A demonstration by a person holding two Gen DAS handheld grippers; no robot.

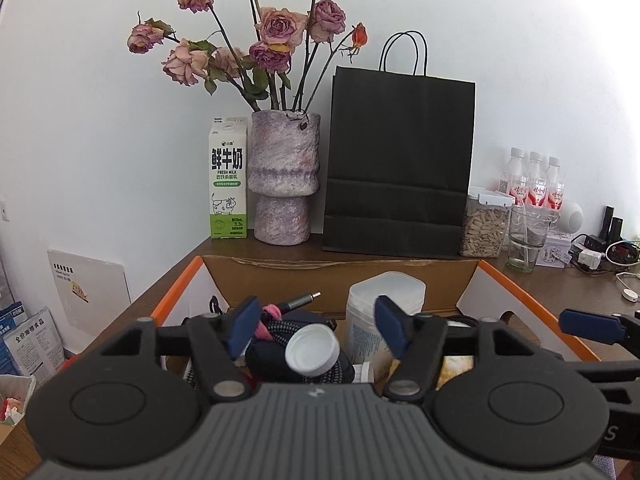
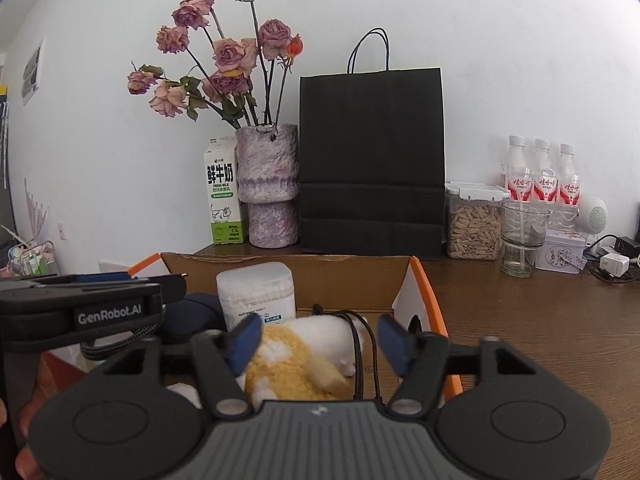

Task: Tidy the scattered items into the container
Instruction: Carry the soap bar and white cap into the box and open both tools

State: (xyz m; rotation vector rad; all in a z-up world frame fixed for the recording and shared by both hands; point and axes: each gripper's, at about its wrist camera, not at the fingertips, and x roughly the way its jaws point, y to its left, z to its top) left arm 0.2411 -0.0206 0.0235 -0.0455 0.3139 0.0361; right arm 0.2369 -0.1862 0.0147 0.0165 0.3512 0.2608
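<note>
An open cardboard box with orange edges (image 1: 344,270) (image 2: 280,264) stands on the wooden table. Inside lie a white plastic tub (image 1: 382,316) (image 2: 258,292), a white bottle cap (image 1: 312,348), a braided cable with a plug (image 1: 298,304), a dark pouch (image 2: 192,314) and a yellow and white plush toy (image 2: 296,354). My left gripper (image 1: 316,326) is open and empty above the box's left half. My right gripper (image 2: 320,340) is open and empty above the plush toy. Each gripper shows at the edge of the other's view.
Along the wall stand a milk carton (image 1: 228,178), a vase of dried roses (image 1: 282,176), a black paper bag (image 1: 398,160), a jar of seeds (image 1: 482,226), a glass (image 1: 526,238), three bottles (image 1: 534,180) and chargers with cables (image 1: 600,248).
</note>
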